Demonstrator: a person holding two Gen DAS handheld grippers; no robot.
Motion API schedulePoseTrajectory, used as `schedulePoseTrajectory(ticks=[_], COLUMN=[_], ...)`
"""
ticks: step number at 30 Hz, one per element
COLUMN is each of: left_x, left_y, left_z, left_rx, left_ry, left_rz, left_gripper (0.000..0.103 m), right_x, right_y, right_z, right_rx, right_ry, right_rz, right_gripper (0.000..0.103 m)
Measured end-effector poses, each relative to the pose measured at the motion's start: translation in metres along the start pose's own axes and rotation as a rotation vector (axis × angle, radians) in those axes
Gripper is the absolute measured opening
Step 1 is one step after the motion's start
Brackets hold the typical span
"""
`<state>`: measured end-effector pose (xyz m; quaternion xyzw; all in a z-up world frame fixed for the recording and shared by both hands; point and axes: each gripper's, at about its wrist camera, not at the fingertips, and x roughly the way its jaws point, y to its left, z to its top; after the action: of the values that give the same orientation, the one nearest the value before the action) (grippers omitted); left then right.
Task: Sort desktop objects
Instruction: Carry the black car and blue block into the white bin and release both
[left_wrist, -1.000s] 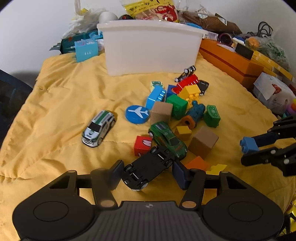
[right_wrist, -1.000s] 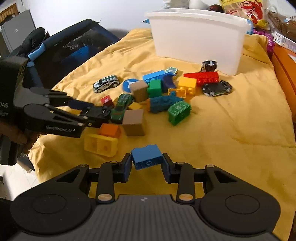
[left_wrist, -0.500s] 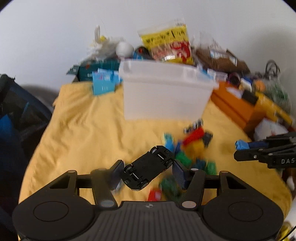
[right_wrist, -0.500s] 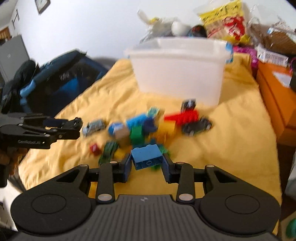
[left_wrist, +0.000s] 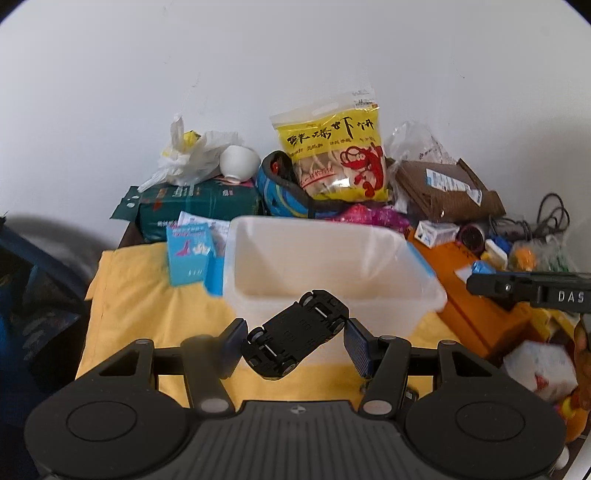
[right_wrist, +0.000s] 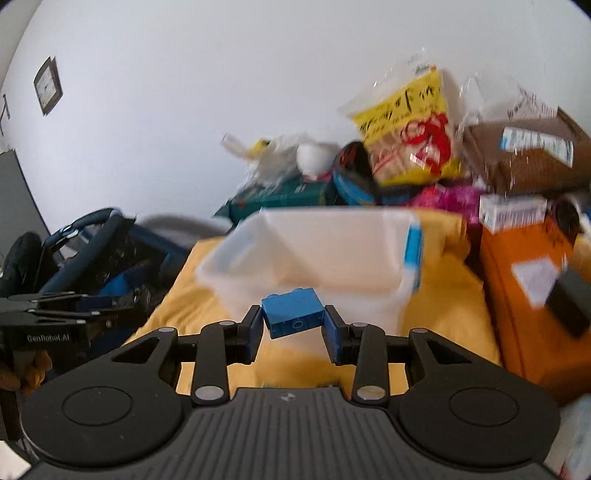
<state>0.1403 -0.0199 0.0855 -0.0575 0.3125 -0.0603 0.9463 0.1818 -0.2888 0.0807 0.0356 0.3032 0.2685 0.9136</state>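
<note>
While each hand-held gripper clamps one toy, black car (left_wrist: 295, 334), blue brick (right_wrist: 293, 312); one white bin (left_wrist: 332, 258).

Both loads have been lifted off the yellow cloth (left_wrist: 147, 295): the black toy car (left_wrist: 295, 334) and the blue brick (right_wrist: 293, 312) are now raised before the white bin (left_wrist: 332, 258).

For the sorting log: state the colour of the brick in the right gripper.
Blue brick, clearest in the right wrist view.

Right gripper (right_wrist: 293, 326) clamps blue brick (right_wrist: 293, 312) just before white bin (right_wrist: 314, 254) on yellow cloth (right_wrist: 443, 314); left gripper (right_wrist: 110, 306) far left; orange box (right_wrist: 532, 306) right.
</note>
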Motion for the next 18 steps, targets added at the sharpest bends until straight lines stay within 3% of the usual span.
schedulePoseTrajectory(ticks=[8, 18], left_x=[0.040, 0.084], left_y=[-0.004, -0.005], left_z=[0.054, 0.074], left_rx=[0.007, -0.033], left_ry=[0.048, 0.155], left_rz=[-0.015, -0.048], left_gripper=[0.061, 0.061], right_x=[0.028, 0.076], right_y=[-0.020, -0.032], right_z=[0.056, 0.068], right_rx=[-0.001, -0.025], right_ry=[0.048, 0.189], right_rz=[-0.029, -0.057], right_gripper=[0.038, 0.038])
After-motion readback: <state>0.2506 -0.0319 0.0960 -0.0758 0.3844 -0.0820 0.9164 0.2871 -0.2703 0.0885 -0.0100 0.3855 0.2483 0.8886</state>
